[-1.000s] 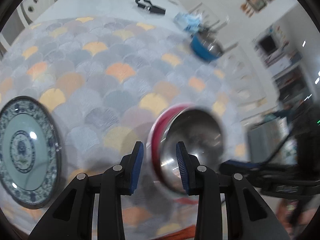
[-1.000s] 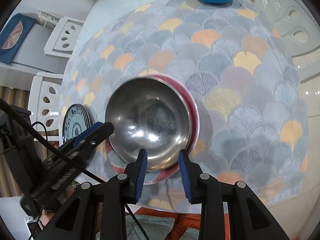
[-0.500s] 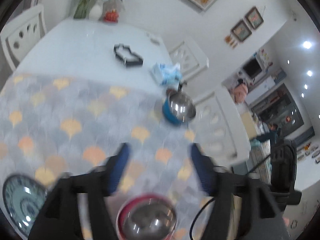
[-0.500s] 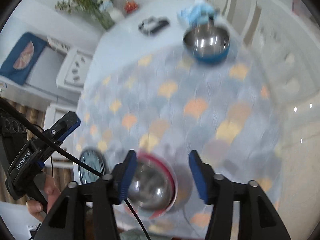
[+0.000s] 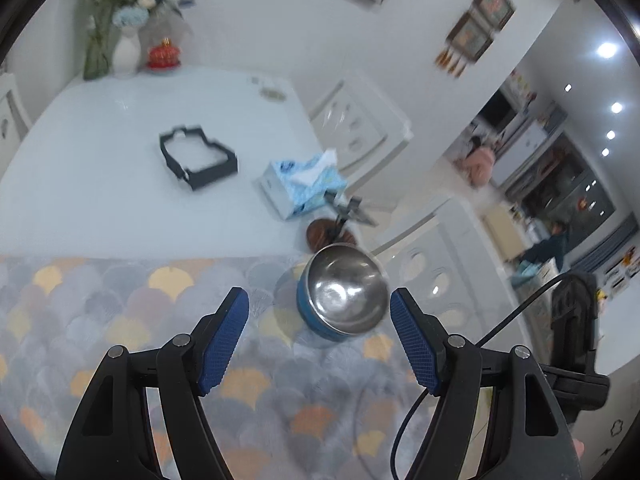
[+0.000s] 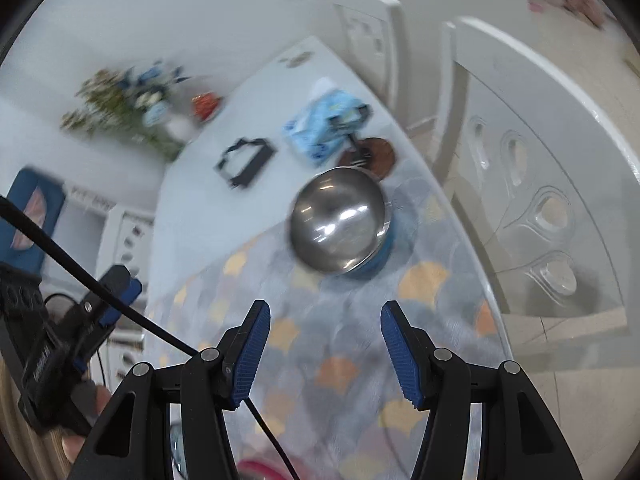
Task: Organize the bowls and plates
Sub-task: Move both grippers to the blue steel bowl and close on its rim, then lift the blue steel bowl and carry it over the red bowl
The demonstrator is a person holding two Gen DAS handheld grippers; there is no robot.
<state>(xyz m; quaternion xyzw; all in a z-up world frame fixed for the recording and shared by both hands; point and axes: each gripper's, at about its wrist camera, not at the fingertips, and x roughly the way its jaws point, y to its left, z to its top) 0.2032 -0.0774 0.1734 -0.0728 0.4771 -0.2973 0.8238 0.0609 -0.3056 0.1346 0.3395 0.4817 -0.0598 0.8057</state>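
Observation:
A steel bowl with a blue outside (image 5: 343,297) sits near the far right edge of the scallop-patterned placemat (image 5: 120,320). It also shows in the right wrist view (image 6: 340,226). My left gripper (image 5: 320,338) is open and empty, above the mat, with the bowl a short way beyond its fingertips. My right gripper (image 6: 325,350) is open and empty, short of the same bowl. A sliver of the red-rimmed bowl (image 6: 256,470) shows at the bottom of the right wrist view.
On the white table (image 5: 100,120) are a black tray frame (image 5: 198,162), a blue tissue box (image 5: 302,186), a brown coaster (image 5: 326,234) and a flower vase (image 5: 126,50). White chairs (image 6: 540,168) stand along the table's right side. The left gripper's body (image 6: 60,344) shows at left.
Both grippers opened wide, let go of the red-rimmed steel bowl and moved forward across the mat. The blue bowl now lies just ahead of both; the patterned plate has left view.

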